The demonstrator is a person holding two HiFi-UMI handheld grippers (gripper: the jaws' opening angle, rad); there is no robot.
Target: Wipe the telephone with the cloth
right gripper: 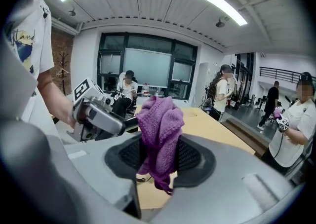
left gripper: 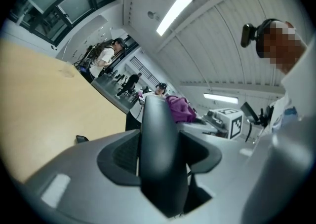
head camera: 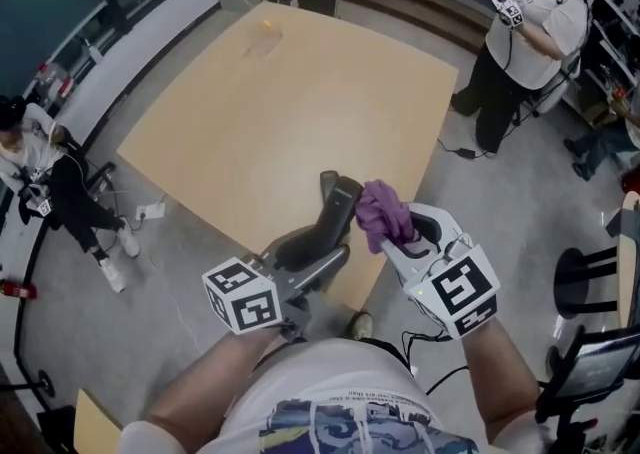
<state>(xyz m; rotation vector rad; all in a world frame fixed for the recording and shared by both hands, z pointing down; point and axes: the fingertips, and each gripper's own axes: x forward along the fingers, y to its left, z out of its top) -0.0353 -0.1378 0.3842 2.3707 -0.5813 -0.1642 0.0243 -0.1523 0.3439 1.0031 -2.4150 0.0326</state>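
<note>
My left claw (head camera: 312, 250) is clamped on the phone (head camera: 338, 204): in its own view the dark phone stands upright between the two pads (left gripper: 121, 155), both of them pressed against its sides, and its rounded far end rises well past the fingertips. My right claw (right gripper: 159, 161) is pinching the cloth (right gripper: 159, 129), a purple knitted wad that bulges above its pads and hangs a loose tail below them. In the head view the two claws sit side by side over the near corner of the table (head camera: 300, 112), the left one angled across toward the right one, the right one tipped a little downward. The cloth sits just beyond the right claw's tips and right up against the upper end of the phone, on the side that faces the right claw; I can't tell whether it really presses on the phone or only lies beside it. In the left claw's view the cloth shows just behind and to the right of the phone's top, with the right claw's marker cube (left gripper: 230, 122) farther right. The tabletop spreads out ahead of both claws. Beyond it, ahead and to the right of the right claw, a standing person (head camera: 530, 32) is in view, and a seated person (head camera: 55, 177) is far off to the left of the left claw
</note>
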